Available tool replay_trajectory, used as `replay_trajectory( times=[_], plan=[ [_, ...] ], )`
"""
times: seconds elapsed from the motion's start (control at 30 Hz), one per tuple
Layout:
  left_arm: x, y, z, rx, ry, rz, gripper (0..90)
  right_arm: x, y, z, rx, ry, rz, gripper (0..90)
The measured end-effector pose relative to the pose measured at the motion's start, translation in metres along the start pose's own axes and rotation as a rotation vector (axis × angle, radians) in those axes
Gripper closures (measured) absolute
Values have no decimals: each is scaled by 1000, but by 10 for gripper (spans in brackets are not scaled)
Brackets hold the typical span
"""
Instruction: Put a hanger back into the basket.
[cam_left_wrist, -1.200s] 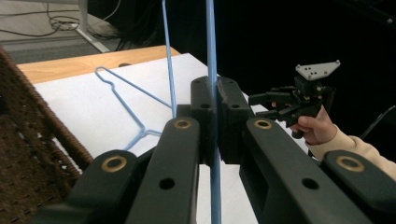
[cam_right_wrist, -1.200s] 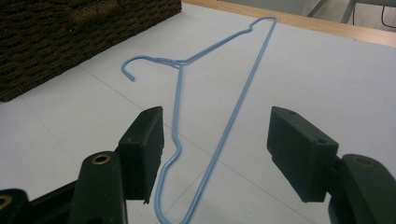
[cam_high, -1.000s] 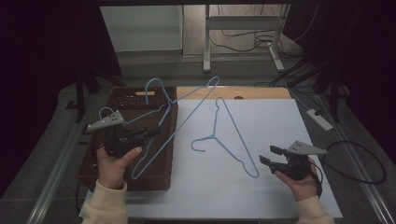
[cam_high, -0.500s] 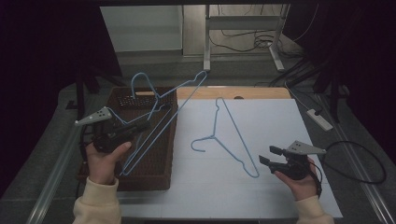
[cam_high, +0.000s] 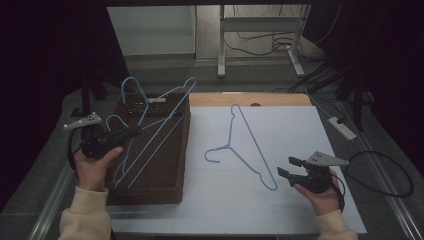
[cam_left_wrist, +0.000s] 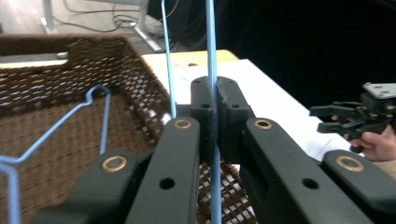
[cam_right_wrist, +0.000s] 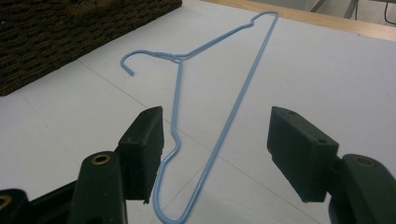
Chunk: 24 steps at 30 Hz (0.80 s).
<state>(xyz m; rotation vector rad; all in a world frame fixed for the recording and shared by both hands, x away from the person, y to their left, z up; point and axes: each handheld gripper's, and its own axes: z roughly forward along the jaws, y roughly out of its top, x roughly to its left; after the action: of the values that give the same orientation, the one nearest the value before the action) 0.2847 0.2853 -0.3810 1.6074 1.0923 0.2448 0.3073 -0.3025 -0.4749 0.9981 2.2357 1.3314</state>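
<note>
The left tongs (cam_high: 131, 132) were clenched on the wire of a blue hanger (cam_high: 159, 120), carried tilted over the brown wicker basket (cam_high: 165, 172) at the left of the worktop (cam_high: 300, 125). In the left gripper view the pads gripped one blue wire (cam_left_wrist: 211, 56) between them, with the basket's woven wall behind and another hanger (cam_left_wrist: 100, 102) already lying inside. In the high view the carried hanger's hook stood up near the far rim, while its long side slanted down toward the person's hand.

The step in hand looked like putting hangers away in the basket: one was inside, one was held above it, and a third hanger (cam_high: 240, 145) lay flat on the white worktop, well apart from the basket. The right tongs (cam_high: 289, 167) were released, jaws wide, hovering just beside the near corner of that hanger (cam_right_wrist: 219, 135) with nothing between the pads.

The next move probably called for lowering the held hanger until it lay level within the basket walls, then loosening the left grip. The hook or far corner could catch on the rim, so the tilt needed flattening first.
</note>
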Motion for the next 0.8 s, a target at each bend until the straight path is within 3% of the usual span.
replay_trajectory(
  times=[0.33, 0.8],
  plan=[
    [21, -7, 0, 61, 48, -9, 864, 2, -1, 3, 12, 1, -5, 372],
    [29, -14, 13, 152, 73, 10, 864, 2, -1, 3, 13, 0, -7, 372]
  ],
)
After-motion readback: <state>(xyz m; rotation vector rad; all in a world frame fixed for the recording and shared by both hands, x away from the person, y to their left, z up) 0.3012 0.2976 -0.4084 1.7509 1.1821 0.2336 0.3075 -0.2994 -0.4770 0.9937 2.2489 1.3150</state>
